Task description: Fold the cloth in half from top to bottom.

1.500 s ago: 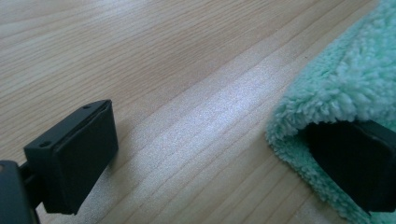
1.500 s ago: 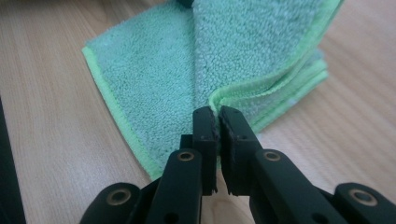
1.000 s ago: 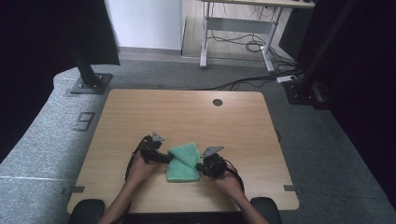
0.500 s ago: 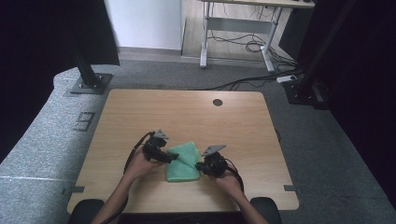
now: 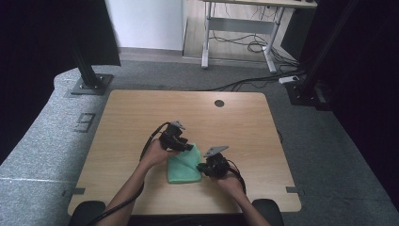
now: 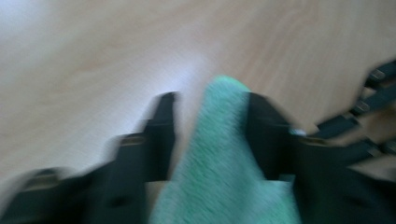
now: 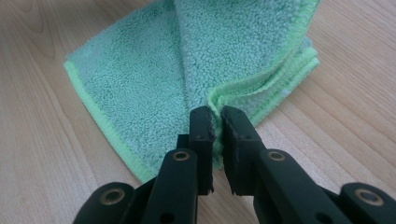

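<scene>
A green cloth is seen lying near the front edge of the desk, partly folded over on itself. Its hemmed edge is pinched between the pressed-together jaws of the right tool, while a raised fold of it sits between the jaws of the left tool, whose grip cannot be told through the blur. The cloth is judged light, soft and limp, so it is best taken by a corner or hem.
</scene>
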Tool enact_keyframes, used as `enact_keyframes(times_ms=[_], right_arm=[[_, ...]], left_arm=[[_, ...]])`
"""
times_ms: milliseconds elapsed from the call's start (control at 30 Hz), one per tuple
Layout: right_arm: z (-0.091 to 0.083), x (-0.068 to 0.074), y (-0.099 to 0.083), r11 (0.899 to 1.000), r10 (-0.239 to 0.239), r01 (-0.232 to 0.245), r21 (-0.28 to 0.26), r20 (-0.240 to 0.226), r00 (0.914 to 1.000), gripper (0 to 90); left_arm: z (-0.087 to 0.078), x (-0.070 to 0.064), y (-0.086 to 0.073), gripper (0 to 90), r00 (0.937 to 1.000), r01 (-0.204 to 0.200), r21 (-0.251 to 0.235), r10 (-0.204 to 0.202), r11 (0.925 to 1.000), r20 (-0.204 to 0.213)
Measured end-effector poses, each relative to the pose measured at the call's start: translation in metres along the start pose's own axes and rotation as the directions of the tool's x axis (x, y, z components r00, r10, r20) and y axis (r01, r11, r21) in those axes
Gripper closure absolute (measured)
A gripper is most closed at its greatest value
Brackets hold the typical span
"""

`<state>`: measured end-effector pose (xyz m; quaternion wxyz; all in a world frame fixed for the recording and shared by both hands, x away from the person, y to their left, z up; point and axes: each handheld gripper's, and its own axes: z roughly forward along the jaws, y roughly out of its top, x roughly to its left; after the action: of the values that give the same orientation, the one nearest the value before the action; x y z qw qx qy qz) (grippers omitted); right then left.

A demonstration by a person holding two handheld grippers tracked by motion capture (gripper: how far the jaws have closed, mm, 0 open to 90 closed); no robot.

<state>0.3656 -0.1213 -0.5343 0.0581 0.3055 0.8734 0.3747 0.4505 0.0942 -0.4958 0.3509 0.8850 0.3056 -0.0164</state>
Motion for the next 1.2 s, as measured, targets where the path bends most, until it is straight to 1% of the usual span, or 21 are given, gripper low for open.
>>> enact_keyframes(times_ms=[33,67,100,167,267,300,433,467,600,667,833,933,1033,1133,1167,1200], right_arm=[[0.0,-0.001,0.0,1.0,-0.001,0.001,-0.003,-0.003,1.0,81.3],[0.0,-0.002,0.0,1.0,0.002,-0.003,-0.004,-0.009,1.0,81.2],[0.0,-0.002,0.0,1.0,0.01,-0.01,-0.005,-0.011,0.9999,81.2],[-0.001,-0.003,0.0,1.0,0.014,-0.014,-0.009,-0.016,0.9998,81.1],[-0.003,-0.002,0.001,1.0,0.004,-0.004,-0.018,-0.009,1.0,81.0],[-0.003,-0.001,0.002,1.0,0.005,-0.005,-0.022,-0.006,1.0,80.9],[-0.008,0.003,0.005,0.999,-0.011,0.011,-0.036,-0.001,0.9999,80.8],[-0.01,0.005,0.005,0.999,-0.017,0.017,-0.041,0.0,0.9999,80.7],[-0.013,0.011,0.008,0.998,-0.037,0.036,-0.05,-0.008,0.9993,80.2],[-0.012,0.014,0.007,0.998,-0.044,0.043,-0.046,-0.011,0.999,79.8],[-0.01,0.016,0.004,0.999,-0.045,0.044,-0.031,-0.02,0.9988,78.5],[-0.01,0.016,0.002,0.999,-0.043,0.042,-0.025,-0.024,0.9988,77.8],[-0.01,0.016,0.0,0.999,-0.036,0.036,-0.02,-0.029,0.9989,75.0],[-0.01,0.017,-0.003,0.999,-0.028,0.027,-0.02,-0.036,0.999,72.6],[-0.011,0.017,-0.003,1.0,-0.025,0.024,-0.018,-0.038,0.999,72.0],[-0.012,0.017,-0.004,0.999,-0.029,0.028,-0.018,-0.037,0.9989,71.4]], left_arm=[[0.0,0.0,-0.001,66.2,0.9998,-0.002,0.009,0.002,1.0,0.022],[-0.001,-0.001,-0.002,72.2,0.9995,-0.006,0.027,0.005,0.9996,0.033],[-0.001,-0.002,-0.002,77.3,0.9994,-0.019,0.039,0.018,0.999,0.031],[-0.004,-0.005,-0.003,83.2,0.9992,-0.025,0.037,0.023,0.999,0.031],[-0.012,-0.009,-0.004,84.2,0.999,-0.042,0.022,0.042,0.9989,0.019],[-0.017,-0.012,-0.005,83.9,0.9986,-0.051,0.011,0.051,0.9986,0.011],[-0.029,-0.02,-0.01,82.3,0.9962,-0.085,0.003,0.085,0.9964,-0.016],[-0.031,-0.022,-0.012,81.7,0.9961,-0.087,0.001,0.087,0.9962,-0.019],[-0.04,-0.027,-0.025,80.7,0.9962,-0.083,-0.018,0.082,0.9964,-0.029],[-0.043,-0.03,-0.034,80.0,0.9961,-0.082,-0.02,0.082,0.9964,-0.032],[-0.046,-0.036,-0.058,77.0,0.9962,-0.077,-0.016,0.076,0.9969,-0.042],[-0.045,-0.039,-0.069,74.5,0.9966,-0.071,-0.011,0.071,0.9974,-0.042],[-0.044,-0.04,-0.081,68.8,0.9973,-0.063,-0.002,0.063,0.998,-0.039],[-0.042,-0.042,-0.093,58.3,0.9987,-0.048,0.004,0.048,0.9989,-0.018],[-0.041,-0.042,-0.096,56.7,0.9986,-0.051,0.005,0.051,0.9987,-0.011],[-0.041,-0.044,-0.099,54.0,0.9985,-0.053,0.006,0.053,0.9986,-0.013]])
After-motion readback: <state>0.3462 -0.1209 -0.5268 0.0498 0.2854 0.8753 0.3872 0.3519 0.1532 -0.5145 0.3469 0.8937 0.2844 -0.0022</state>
